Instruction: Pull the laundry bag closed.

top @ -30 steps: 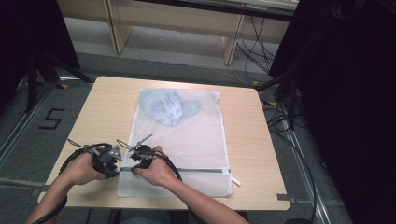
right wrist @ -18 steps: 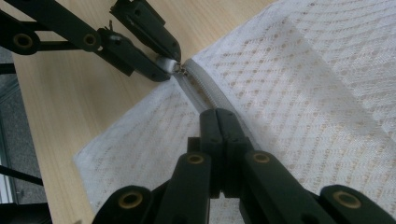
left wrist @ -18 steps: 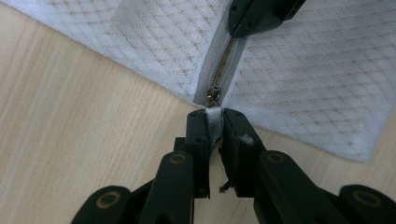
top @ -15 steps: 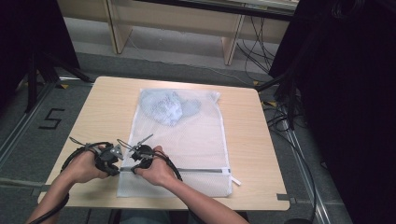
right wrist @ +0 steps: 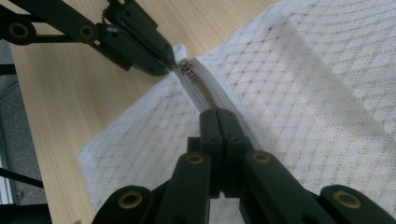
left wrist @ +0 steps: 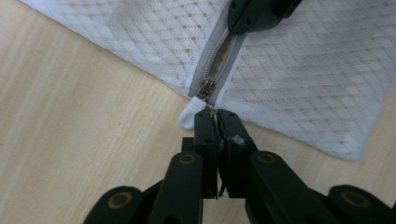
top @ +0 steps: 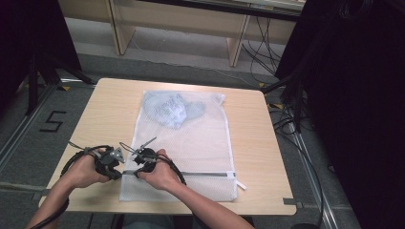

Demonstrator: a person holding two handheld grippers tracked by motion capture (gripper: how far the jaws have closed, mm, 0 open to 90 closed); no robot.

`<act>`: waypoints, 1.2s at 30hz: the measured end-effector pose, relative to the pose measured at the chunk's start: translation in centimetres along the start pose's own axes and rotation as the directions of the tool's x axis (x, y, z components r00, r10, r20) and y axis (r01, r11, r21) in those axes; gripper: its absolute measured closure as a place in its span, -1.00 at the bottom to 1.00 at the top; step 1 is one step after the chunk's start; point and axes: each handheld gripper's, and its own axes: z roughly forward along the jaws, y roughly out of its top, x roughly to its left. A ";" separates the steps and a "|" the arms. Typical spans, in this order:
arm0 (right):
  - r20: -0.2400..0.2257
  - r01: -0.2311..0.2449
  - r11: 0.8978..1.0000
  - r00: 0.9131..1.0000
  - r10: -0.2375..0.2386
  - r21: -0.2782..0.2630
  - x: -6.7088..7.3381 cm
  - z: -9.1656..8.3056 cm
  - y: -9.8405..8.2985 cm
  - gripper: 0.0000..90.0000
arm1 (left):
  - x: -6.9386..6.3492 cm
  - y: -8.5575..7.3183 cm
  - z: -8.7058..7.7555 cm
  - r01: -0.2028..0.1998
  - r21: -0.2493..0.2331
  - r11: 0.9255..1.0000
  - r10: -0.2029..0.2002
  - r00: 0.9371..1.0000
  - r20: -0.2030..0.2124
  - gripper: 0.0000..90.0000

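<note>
Wooden table (top: 110,109) bearing white mesh bag (top: 200,143), bluish garment (top: 172,109) lying inside at far end. Grey zipper (top: 200,174) running across bag's near end. Right gripper (right wrist: 218,114) clamping zipper tape, jaws together. Left gripper (left wrist: 217,115) jaws just closing, pinching zipper pull (left wrist: 205,89) at bag's left edge.

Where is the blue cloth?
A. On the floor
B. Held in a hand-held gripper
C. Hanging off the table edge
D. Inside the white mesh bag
D: the blue cloth lies under the netting at the far end of the mesh bag, which lies flat on the table.
</note>
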 end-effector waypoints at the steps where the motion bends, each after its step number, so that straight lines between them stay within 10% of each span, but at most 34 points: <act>1: -0.001 0.000 1.000 1.000 0.000 0.000 0.0 0.0 0.0 1.00 | 0.0 0.0 -0.1 -0.003 0.002 1.000 0.003 1.000 -0.010 0.85; 5: -0.003 0.001 1.000 1.000 -0.001 -0.001 0.0 0.0 0.0 1.00 | 0.0 0.3 0.0 -0.053 0.059 0.997 0.059 0.994 -0.094 0.66; 20: 0.000 -0.023 1.000 1.000 0.023 -0.002 0.2 -0.1 0.0 1.00 | -0.1 0.5 0.3 -0.051 0.058 0.997 0.051 0.999 -0.008 0.67; 29: -0.001 -0.040 0.999 0.999 0.040 0.001 0.2 -0.1 -0.1 1.00 | 0.1 0.7 0.2 -0.137 0.062 0.989 0.139 0.990 -0.028 0.78; 36: -0.008 -0.028 1.000 1.000 0.028 -0.009 0.0 -0.1 -0.1 1.00 | 0.2 0.0 -0.2 -0.106 0.013 0.994 0.106 0.994 -0.037 0.89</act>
